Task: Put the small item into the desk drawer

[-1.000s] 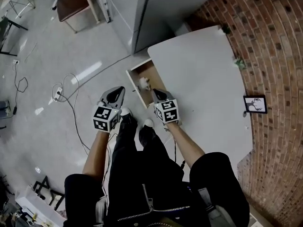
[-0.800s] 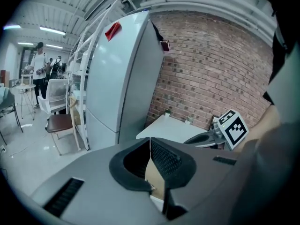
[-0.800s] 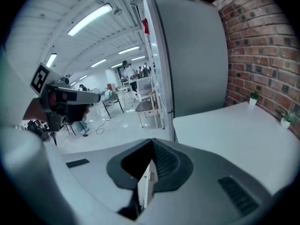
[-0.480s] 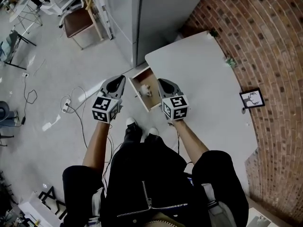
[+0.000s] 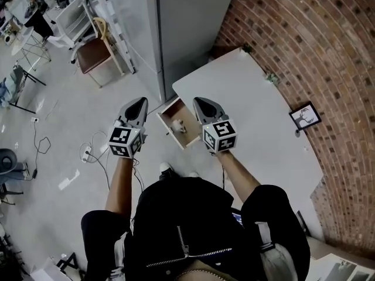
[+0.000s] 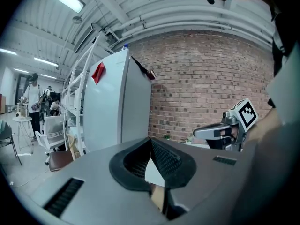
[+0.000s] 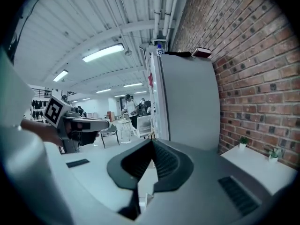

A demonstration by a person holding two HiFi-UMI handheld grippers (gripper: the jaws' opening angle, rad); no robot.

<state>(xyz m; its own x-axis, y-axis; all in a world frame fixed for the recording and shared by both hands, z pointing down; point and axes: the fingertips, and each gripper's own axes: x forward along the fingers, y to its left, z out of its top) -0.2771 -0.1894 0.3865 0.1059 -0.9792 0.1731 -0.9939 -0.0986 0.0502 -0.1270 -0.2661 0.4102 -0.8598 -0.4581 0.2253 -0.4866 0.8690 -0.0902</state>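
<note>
Two grippers side by side in the middle of the head view, both pressed fully shut and carrying nothing. Shows, in each gripper view, pads meeting along one line with no object between them, only room beyond.

Places the left gripper (image 5: 138,105) left of centre and the right gripper (image 5: 201,106) just right of centre, tips aimed toward the top of the frame. Finds the drawer (image 5: 169,131) in the gap between the two, pulled out from the edge of the white counter (image 5: 252,110) toward the lower left and standing open. Finds the small item (image 5: 179,126), pale, already inside on the drawer's floor, apart from both grippers.

Looks, from the perspective, as though both grippers ride well above the drawer rather than beside it; shows no drawer in either gripper view.

Sets the drawer's line of travel from upper right to lower left, with the front panel at the lower-left end, on the left gripper's side. Puts the right gripper, in the picture, across the counter's edge at the drawer's inner end.

Suggests placing is done and only closing is left: a push on the front panel toward the upper right, probably handier for the left gripper once lowered.
</note>
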